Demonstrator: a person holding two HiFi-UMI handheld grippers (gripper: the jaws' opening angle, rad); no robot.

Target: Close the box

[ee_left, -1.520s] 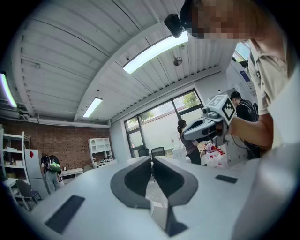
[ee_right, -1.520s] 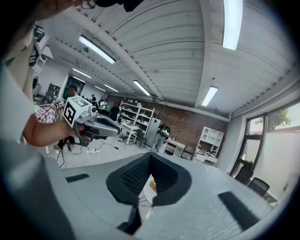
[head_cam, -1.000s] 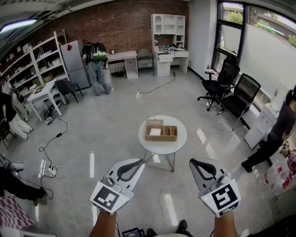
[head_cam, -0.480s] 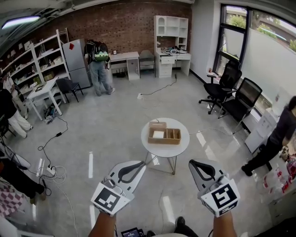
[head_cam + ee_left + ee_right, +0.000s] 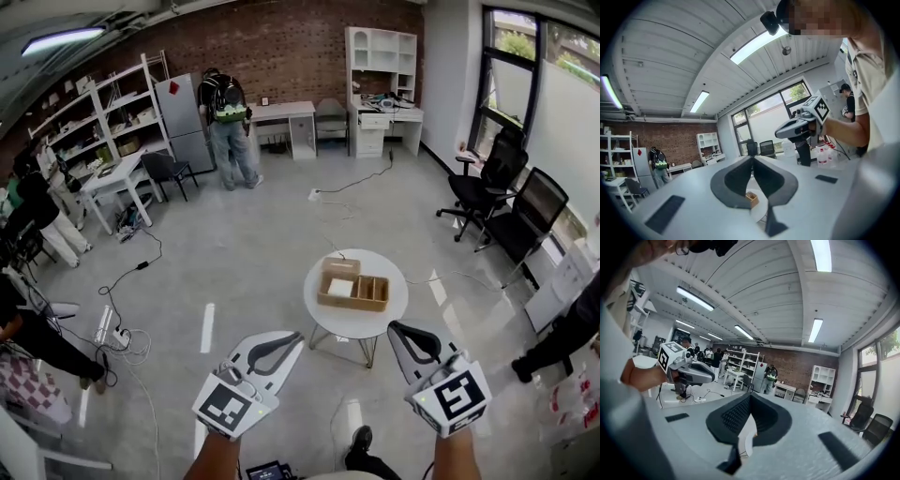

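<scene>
An open cardboard box (image 5: 352, 290) with a raised back flap and inner compartments sits on a small round white table (image 5: 330, 317); a white item lies in its left part. My left gripper (image 5: 292, 337) is held low at the left, short of the table, with its jaws shut and empty. My right gripper (image 5: 398, 328) hovers by the table's near right edge, jaws together with nothing between them. In the left gripper view the box (image 5: 751, 199) shows far off below the shut jaws (image 5: 751, 159). In the right gripper view only a sliver of the table (image 5: 746, 439) shows.
Two black office chairs (image 5: 520, 202) stand at the right by the windows. A person with a green backpack (image 5: 228, 127) stands at the desks behind. Cables (image 5: 122, 328) trail on the floor at the left. Another person (image 5: 572, 328) is at the right edge.
The table and box have come nearer and lower in the head view. Both grippers have moved forward towards the table, still shut.
</scene>
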